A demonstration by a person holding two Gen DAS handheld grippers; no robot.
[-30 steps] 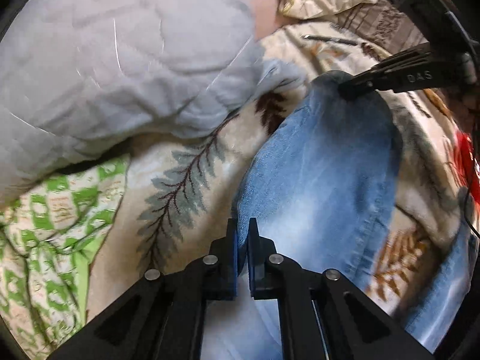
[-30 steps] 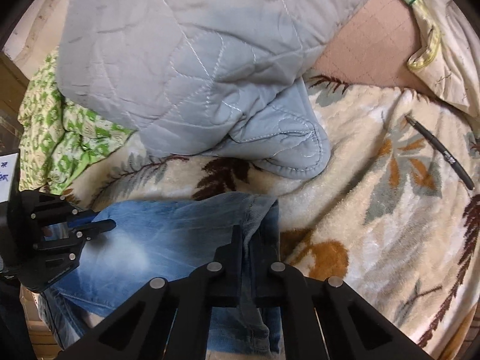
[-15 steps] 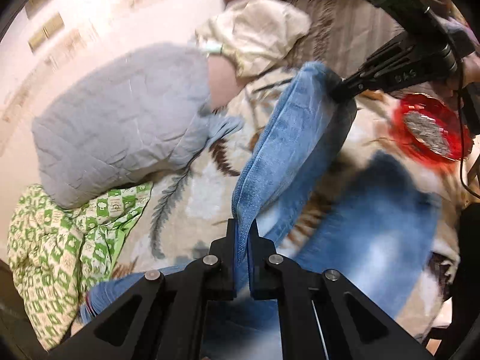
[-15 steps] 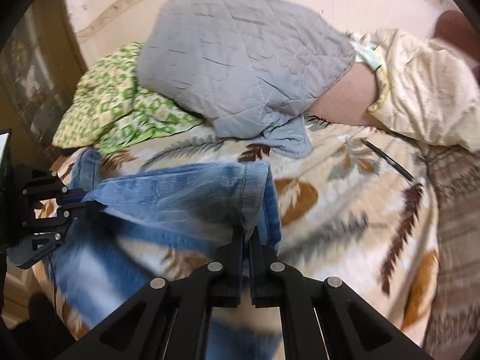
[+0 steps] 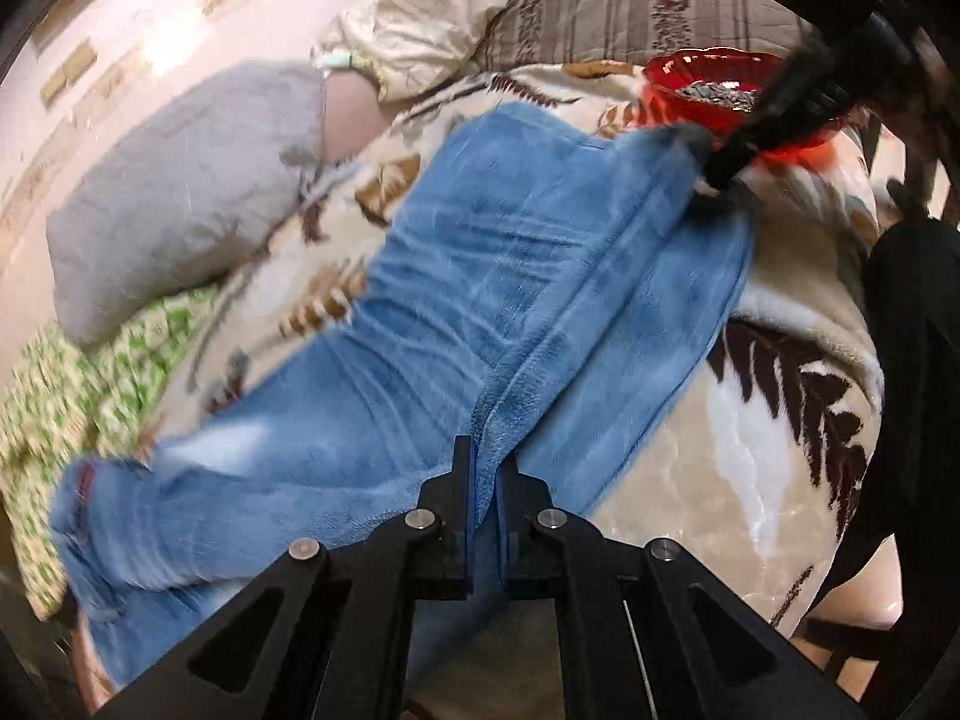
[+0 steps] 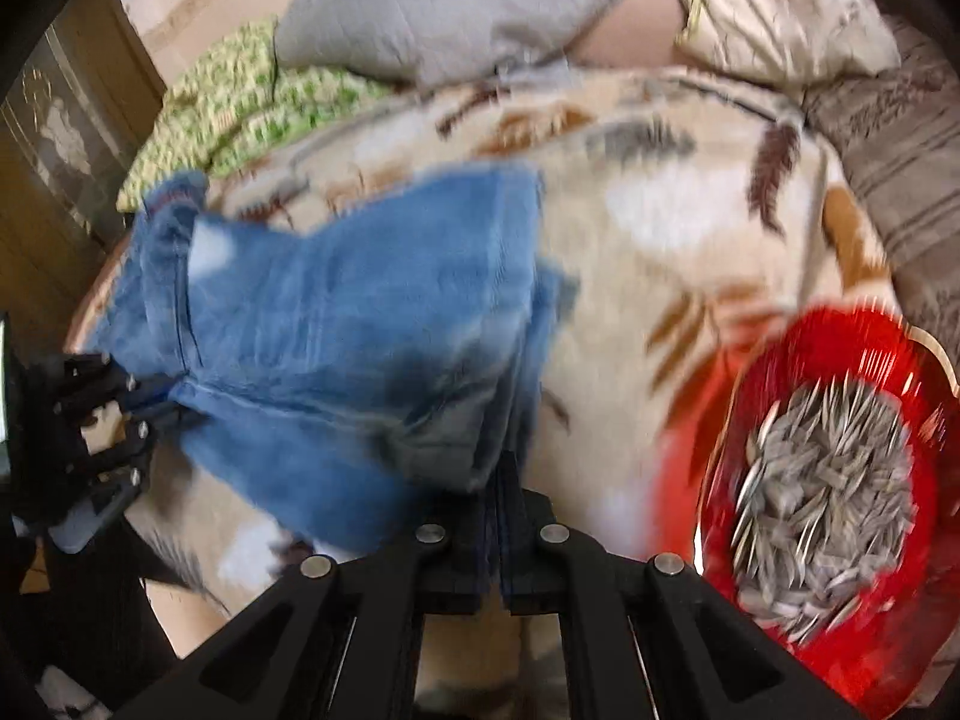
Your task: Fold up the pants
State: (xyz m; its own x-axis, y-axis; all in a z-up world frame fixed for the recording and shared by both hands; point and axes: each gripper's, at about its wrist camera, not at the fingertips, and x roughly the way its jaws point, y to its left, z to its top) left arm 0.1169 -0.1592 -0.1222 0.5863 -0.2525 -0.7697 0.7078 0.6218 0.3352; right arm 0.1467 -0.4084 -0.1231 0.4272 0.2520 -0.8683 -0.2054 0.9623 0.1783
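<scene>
Left tool (image 5: 485, 480) clamped tight on a folded edge of the blue denim pants (image 5: 480, 300), cloth pinched between both black pads at the near middle of the left wrist view. Right tool (image 6: 499, 480) likewise closed on the denim, gripping another part of the same edge; seen from the left wrist as a blurred black shape (image 5: 744, 150) at the far right corner of the cloth. Pants (image 6: 336, 324) spread across the cream fleece blanket with brown and grey leaf print (image 5: 780, 408), upper layer doubled over the lower one, crumpled end trailing off to the near left. Left tool's black body visible at the left rim of the right wrist view (image 6: 90, 420), holding the fabric there. Red glass bowl of striped sunflower seeds (image 6: 828, 480) resting on the blanket just right of the pants. Grey quilted pillow (image 5: 180, 192) far left, green and white patterned cloth (image 5: 72, 396) beside it. Cream pillow (image 6: 780, 18) at the far right, brown striped blanket (image 6: 900, 138) next to it. Much of both views motion-blurred.
</scene>
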